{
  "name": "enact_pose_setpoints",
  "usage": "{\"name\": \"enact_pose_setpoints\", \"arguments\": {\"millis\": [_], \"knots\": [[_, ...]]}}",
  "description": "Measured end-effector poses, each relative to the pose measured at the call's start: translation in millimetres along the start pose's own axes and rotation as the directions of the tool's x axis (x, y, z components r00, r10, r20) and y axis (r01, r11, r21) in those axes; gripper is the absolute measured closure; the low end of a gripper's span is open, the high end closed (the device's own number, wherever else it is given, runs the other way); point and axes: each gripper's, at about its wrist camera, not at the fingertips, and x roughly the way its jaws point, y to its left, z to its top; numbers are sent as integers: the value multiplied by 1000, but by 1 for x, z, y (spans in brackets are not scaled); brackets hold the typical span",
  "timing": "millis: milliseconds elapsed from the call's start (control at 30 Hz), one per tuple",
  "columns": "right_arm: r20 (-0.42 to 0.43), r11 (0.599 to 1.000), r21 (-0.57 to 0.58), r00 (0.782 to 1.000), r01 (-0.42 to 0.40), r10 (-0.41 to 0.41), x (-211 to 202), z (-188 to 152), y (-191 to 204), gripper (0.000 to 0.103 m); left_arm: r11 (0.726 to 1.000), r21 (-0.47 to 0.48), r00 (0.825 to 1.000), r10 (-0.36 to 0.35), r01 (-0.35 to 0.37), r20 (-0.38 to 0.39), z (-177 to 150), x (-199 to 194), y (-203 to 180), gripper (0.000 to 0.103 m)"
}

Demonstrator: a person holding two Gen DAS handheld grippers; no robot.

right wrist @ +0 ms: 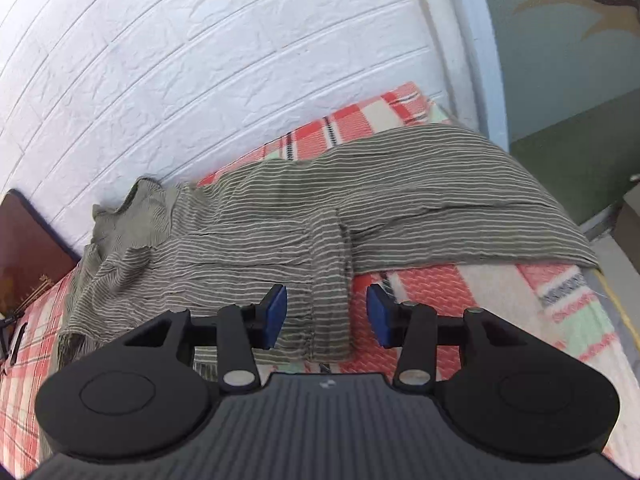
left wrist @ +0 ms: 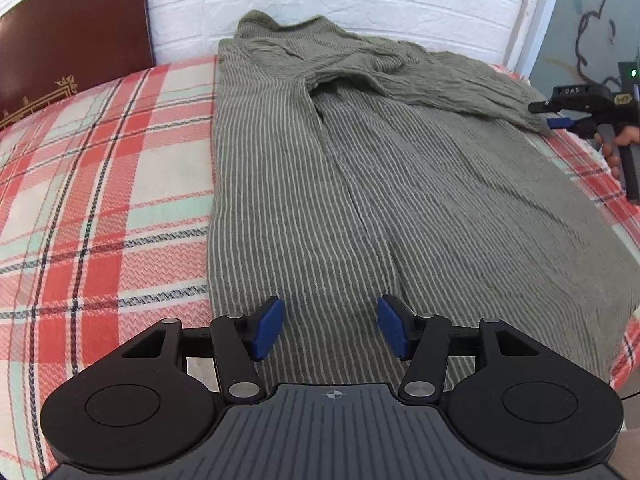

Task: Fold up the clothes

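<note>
An olive-grey shirt with thin white stripes (left wrist: 360, 184) lies spread on the bed, its collar toward the wall. My left gripper (left wrist: 330, 320) hangs over the shirt's near hem, open, with nothing pinched between the blue pads. A sleeve (left wrist: 460, 84) is folded across the chest and runs out to the right. At its end my right gripper (left wrist: 550, 116) is held by a hand. In the right wrist view that sleeve (right wrist: 330, 280) lies across the shirt (right wrist: 280, 232) and its cuff passes under my right gripper (right wrist: 327, 312), which is open and apart from the cloth.
The bed wears a red, cream and mint plaid cover (left wrist: 100, 160). A white brick-pattern wall (left wrist: 320, 0) backs it, with a dark brown headboard (left wrist: 72, 40) at the left. The bed's right edge (right wrist: 600, 300) drops off beside a green painted wall (right wrist: 560, 80).
</note>
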Motion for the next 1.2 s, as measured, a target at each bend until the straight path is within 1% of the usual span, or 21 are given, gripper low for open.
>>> {"name": "enact_pose_setpoints", "arguments": {"millis": [67, 133, 167, 233, 267, 300, 367, 433, 500, 567, 633, 667, 733, 767, 800, 867, 967, 1067, 1100, 1167, 1200], "knots": [[13, 1000, -18, 1000, 4, -4, 5, 0, 2, 53, 1000, -7, 1000, 13, -13, 18, 6, -5, 2, 32], [28, 1000, -8, 1000, 6, -5, 8, 1, 2, 53, 1000, -18, 999, 19, -18, 34, 11, -8, 3, 29], [20, 1000, -12, 1000, 0, 0, 9, 2, 3, 52, 1000, -24, 999, 20, -19, 40, 13, -9, 3, 27], [-21, 999, -31, 1000, -21, 21, 7, 6, 8, 89, 999, -35, 999, 22, -20, 44, 14, -10, 4, 26], [-35, 999, -25, 999, -36, 35, 4, 7, 9, 95, 999, -40, 999, 23, -21, 45, 15, -11, 5, 26], [-33, 999, -21, 998, -49, 48, -2, 8, 10, 95, 999, -44, 999, 25, -23, 48, 15, -13, 6, 26], [9, 997, -15, 997, -76, 76, -21, 11, 14, 95, 998, -53, 998, 21, -18, 56, 16, -16, 9, 26], [48, 992, -14, 991, -127, 128, -44, 18, 21, 95, 998, -60, 998, 15, -11, 67, 20, -21, 12, 26], [87, 983, -40, 980, -177, 180, -68, 26, 34, 95, 999, -36, 996, 20, -17, 82, 29, -25, 14, 26], [130, 970, -81, 963, -227, 236, -94, 37, 50, 95, 1000, -12, 995, 26, -25, 96, 38, -29, 15, 26], [167, 956, -118, 944, -269, 286, -115, 48, 65, 95, 999, 11, 992, 36, -37, 118, 54, -31, 18, 26], [180, 950, -136, 935, -282, 304, -124, 53, 71, 95, 1000, 7, 992, 26, -27, 127, 64, -31, 20, 25], [196, 941, -170, 926, -292, 323, -136, 59, 82, 95, 1000, -3, 989, 5, -5, 146, 84, -30, 26, 24], [198, 939, -183, 925, -290, 324, -140, 61, 85, 95, 1000, -22, 988, -13, 17, 152, 95, -26, 29, 23], [198, 938, -190, 924, -290, 326, -142, 63, 88, 95, 999, -41, 988, -29, 36, 151, 107, -21, 31, 23], [189, 936, -180, 923, -304, 336, -145, 64, 87, 95, 996, -71, 989, -36, 46, 143, 130, -5, 36, 23], [176, 929, -167, 917, -329, 357, -146, 61, 83, 95, 994, -103, 993, -27, 40, 118, 165, 26, 38, 25], [155, 925, -164, 917, -343, 367, -145, 56, 76, 95, 994, -108, 996, 10, 0, 93, 194, 57, 33, 25], [148, 923, -159, 916, -350, 373, -145, 55, 74, 95, 994, -107, 996, 16, -7, 83, 202, 68, 31, 26], [138, 920, -151, 914, -362, 382, -143, 53, 68, 95, 994, -108, 998, 13, -7, 62, 216, 88, 28, 36], [137, 919, -153, 913, -363, 383, -143, 52, 67, 95, 993, -118, 999, 2, 5, 52, 222, 96, 27, 37]]}}
